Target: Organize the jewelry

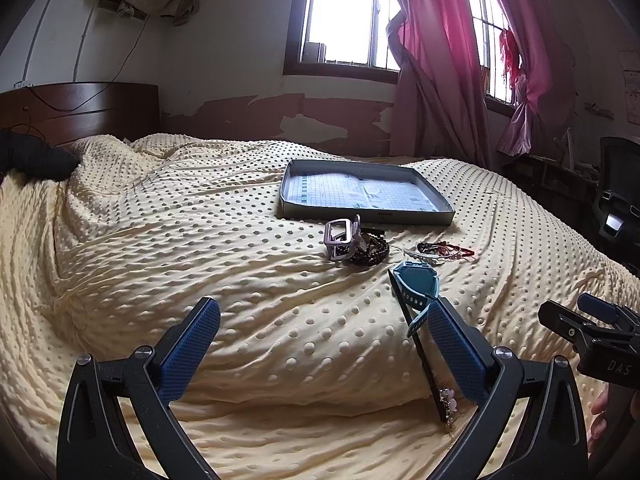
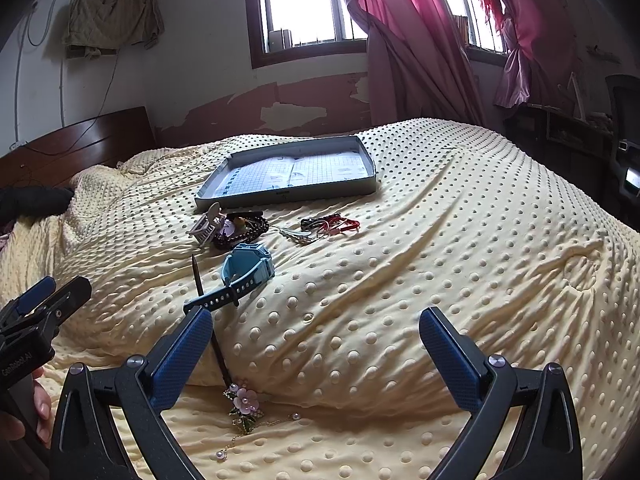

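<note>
A shallow grey tray (image 1: 366,215) (image 2: 288,196) with a grid-printed bottom lies on the yellow dotted bedspread. In front of it are a pale claw hair clip (image 1: 340,236) (image 2: 208,224), a dark bead bracelet (image 1: 374,254) (image 2: 248,226), red and black bands (image 1: 444,249) (image 2: 332,224), and a teal watch (image 1: 418,286) (image 2: 248,268). A dark hair stick with a pink flower end (image 1: 420,344) (image 2: 240,398) lies nearest. My left gripper (image 1: 324,344) is open and empty, its right finger beside the stick. My right gripper (image 2: 316,348) is open and empty too.
The bedspread (image 1: 200,260) is lumpy and rises toward a dark wooden headboard (image 1: 80,108) at the left. Pink curtains (image 1: 440,60) and a dark chair (image 1: 618,192) are on the right. The other gripper shows at each view's edge (image 1: 588,328) (image 2: 36,312), held by a hand.
</note>
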Available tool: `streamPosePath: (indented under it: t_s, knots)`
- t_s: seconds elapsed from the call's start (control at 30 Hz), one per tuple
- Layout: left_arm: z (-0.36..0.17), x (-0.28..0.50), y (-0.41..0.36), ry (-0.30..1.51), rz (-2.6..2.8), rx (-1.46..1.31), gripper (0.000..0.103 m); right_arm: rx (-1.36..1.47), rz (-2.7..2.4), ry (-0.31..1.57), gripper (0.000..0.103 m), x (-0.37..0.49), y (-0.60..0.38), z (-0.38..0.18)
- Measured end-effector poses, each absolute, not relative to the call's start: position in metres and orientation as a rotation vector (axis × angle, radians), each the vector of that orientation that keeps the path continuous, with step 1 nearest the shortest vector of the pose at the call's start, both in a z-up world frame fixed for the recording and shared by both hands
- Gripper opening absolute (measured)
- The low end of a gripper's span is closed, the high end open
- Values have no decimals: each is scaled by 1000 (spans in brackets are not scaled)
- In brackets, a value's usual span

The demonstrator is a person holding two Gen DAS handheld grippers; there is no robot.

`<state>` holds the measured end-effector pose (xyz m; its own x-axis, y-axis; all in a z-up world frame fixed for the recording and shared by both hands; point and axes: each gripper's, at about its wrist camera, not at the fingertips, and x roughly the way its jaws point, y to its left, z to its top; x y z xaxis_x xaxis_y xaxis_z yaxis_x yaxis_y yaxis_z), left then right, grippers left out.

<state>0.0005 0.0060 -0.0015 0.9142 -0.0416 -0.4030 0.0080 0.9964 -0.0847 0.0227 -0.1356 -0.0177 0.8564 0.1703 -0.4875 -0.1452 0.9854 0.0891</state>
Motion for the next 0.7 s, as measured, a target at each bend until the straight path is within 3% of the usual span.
streamPosePath:
  t_s: [0.7]
  knots:
    - [0, 1, 6, 414, -24, -77, 102, 54, 168, 517, 103, 22, -136, -17]
